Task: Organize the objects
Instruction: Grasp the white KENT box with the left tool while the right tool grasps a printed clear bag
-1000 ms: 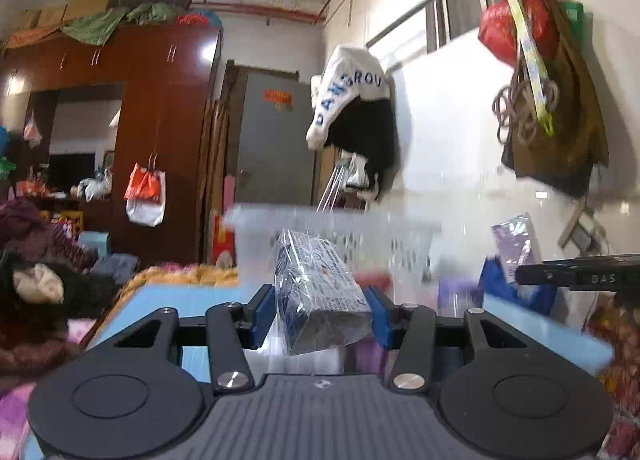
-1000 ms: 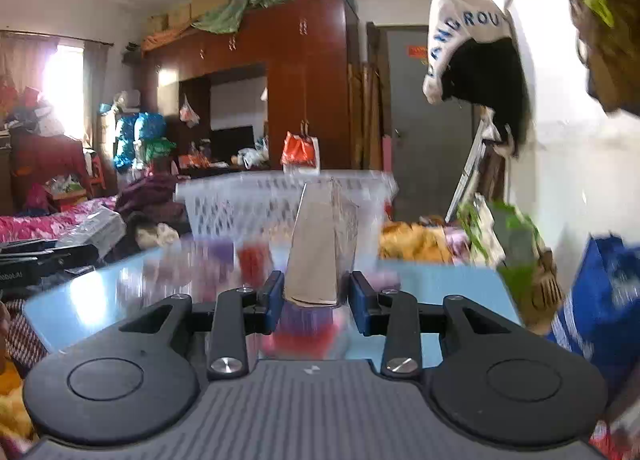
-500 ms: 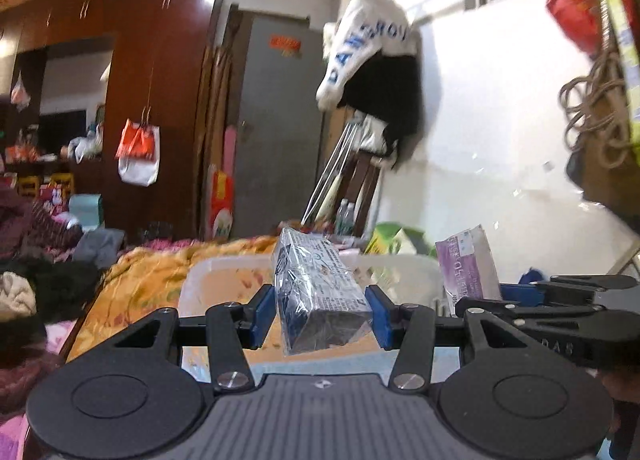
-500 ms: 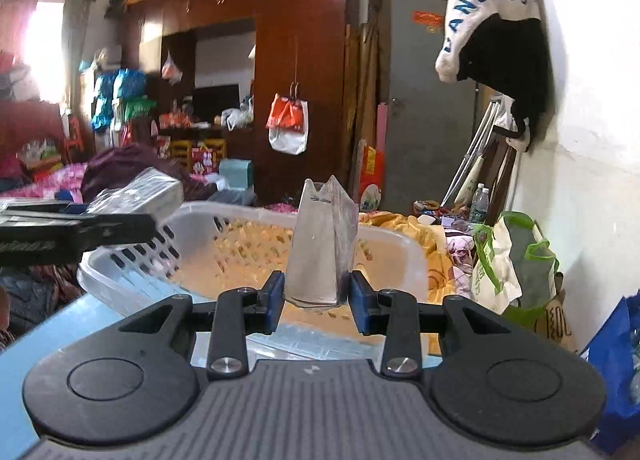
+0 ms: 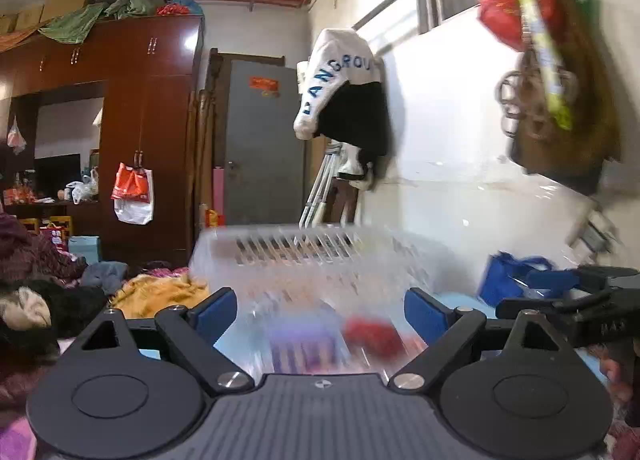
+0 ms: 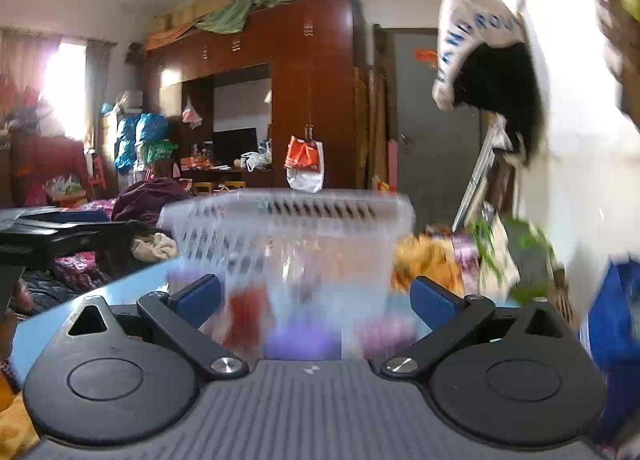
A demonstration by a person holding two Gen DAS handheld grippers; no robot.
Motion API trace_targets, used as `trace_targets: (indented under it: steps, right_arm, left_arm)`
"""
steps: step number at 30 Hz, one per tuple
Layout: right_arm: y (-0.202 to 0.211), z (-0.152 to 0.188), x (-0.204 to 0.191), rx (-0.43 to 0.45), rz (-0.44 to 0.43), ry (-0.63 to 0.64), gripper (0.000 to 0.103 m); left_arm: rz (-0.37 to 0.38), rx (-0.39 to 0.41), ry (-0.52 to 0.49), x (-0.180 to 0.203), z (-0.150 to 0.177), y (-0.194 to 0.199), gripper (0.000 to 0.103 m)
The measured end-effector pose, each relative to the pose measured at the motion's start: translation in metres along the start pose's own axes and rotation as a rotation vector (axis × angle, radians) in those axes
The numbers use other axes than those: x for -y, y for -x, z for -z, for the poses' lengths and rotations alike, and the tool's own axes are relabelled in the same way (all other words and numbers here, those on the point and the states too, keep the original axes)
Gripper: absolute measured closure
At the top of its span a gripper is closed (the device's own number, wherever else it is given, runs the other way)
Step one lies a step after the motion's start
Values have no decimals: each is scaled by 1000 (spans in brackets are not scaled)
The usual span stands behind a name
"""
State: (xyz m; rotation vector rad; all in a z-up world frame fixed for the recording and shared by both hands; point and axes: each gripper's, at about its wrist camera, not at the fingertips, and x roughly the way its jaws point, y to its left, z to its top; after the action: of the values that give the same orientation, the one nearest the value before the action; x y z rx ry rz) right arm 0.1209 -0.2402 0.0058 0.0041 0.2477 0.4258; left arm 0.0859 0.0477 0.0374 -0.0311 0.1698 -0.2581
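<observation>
A white slatted plastic basket (image 5: 304,248) stands on a light blue table (image 6: 48,324), blurred by motion; it also shows in the right wrist view (image 6: 288,219). My left gripper (image 5: 320,312) is open and empty just in front of the basket. My right gripper (image 6: 316,298) is open and empty too, facing the same basket. Blurred red packets (image 5: 370,334) and purple packets (image 5: 300,344) lie on the table near the basket. The red packets (image 6: 246,314) and purple packets (image 6: 298,340) also show in the right wrist view. The right gripper's body (image 5: 576,308) shows at the right of the left wrist view.
A blue bag (image 5: 508,280) sits at the table's right. A white wall with a hanging jacket (image 5: 344,99) and bags (image 5: 560,79) runs along the right. A dark wardrobe (image 5: 120,131), a grey door (image 5: 260,147) and clothes piles (image 5: 36,292) lie beyond.
Both grippers opened and let go of their packets over the basket. Both then pulled back and dropped low in front of the basket.
</observation>
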Motion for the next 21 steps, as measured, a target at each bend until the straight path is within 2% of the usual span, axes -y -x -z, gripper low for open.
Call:
trace_targets:
  steps: [2, 4, 8, 10, 14, 19, 21]
  right_arm:
    - [16, 19, 3, -2, -21, -60, 0]
    - [21, 25, 6, -3, -47, -83, 0]
    - [17, 16, 2, 3, -8, -39, 0]
    - [16, 13, 0, 11, -32, -36, 0]
    - [17, 19, -8, 6, -36, 8, 6]
    - [10, 25, -12, -18, -65, 15, 14]
    - [10, 30, -16, -23, -73, 19, 16]
  left_arm:
    - [-7, -18, 19, 6, 23, 18, 10]
    - [0, -32, 31, 12, 38, 30, 10]
    - [-1, -49, -38, 29, 48, 37, 10]
    - [-12, -81, -73, 36, 54, 35, 10]
    - [-8, -134, -70, 36, 61, 29, 10]
    - [-11, -182, -117, 42, 71, 17, 15]
    - [-23, -189, -119, 42, 76, 17, 24]
